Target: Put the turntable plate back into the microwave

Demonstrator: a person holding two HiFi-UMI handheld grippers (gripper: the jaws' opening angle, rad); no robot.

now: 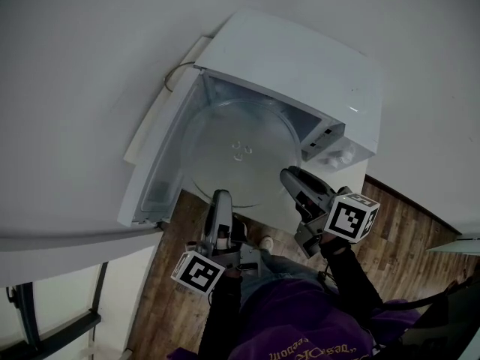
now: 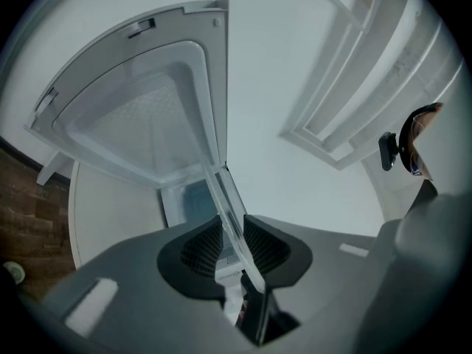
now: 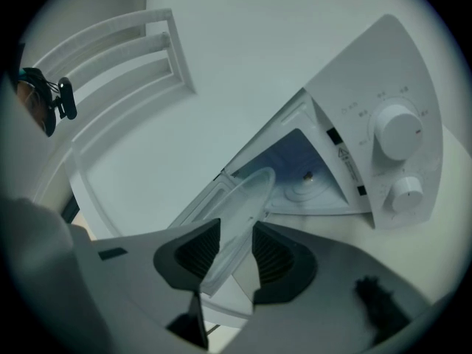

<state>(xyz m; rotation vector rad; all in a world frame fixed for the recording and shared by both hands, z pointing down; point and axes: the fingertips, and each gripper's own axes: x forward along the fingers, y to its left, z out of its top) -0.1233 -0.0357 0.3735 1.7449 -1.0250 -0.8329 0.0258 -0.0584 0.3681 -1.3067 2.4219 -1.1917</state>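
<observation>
Jaws — left gripper (image 2: 232,243), right gripper (image 3: 228,253) — pinch turntable plate (image 1: 236,152) rim; plate at microwave (image 1: 300,58) mouth, door (image 1: 154,175) wide.

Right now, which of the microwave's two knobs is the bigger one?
The upper knob in the right gripper view; the lower knob is clearly smaller.

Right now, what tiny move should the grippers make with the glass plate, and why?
Probably ease the turntable plate a little further into the microwave. The left gripper and right gripper hold its near rim, and the centre hub it must sit on lies further inside.
</observation>
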